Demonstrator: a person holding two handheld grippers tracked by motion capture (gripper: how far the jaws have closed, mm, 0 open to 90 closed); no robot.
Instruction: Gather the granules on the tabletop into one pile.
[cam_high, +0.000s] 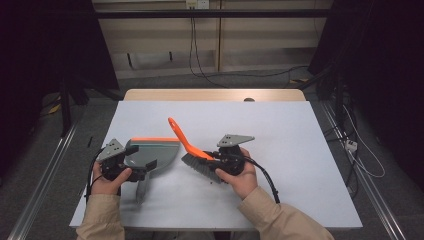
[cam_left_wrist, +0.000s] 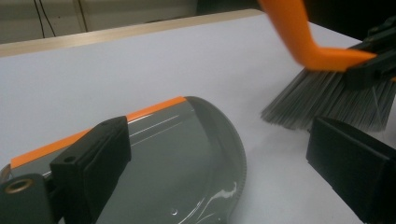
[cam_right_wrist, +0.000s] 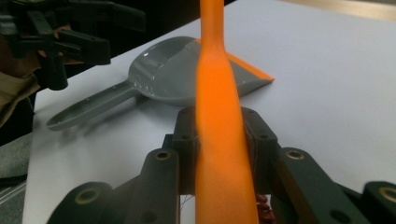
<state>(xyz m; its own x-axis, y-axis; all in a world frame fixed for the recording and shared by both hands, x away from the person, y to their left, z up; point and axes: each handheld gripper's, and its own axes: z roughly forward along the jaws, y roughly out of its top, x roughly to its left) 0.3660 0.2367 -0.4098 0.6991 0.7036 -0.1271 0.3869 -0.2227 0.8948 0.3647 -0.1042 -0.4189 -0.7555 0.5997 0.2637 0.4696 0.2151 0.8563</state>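
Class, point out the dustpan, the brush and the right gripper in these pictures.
dustpan (cam_high: 160, 150): high view, on its grey pan.
brush (cam_high: 181, 134): high view, on its orange handle.
right gripper (cam_right_wrist: 219, 140): right gripper view, between its fingertips.

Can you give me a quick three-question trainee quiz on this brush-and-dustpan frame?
1. True or false: the right claw is shut on the orange handle of the brush.
2. Which stands open above the grey dustpan? A) the left claw B) the brush C) a cable
3. What colour is the strip along the dustpan's front lip?

Key: 1 true. 2 A; in the left claw view its jaws stand wide apart over the pan, gripping nothing. 3 orange.
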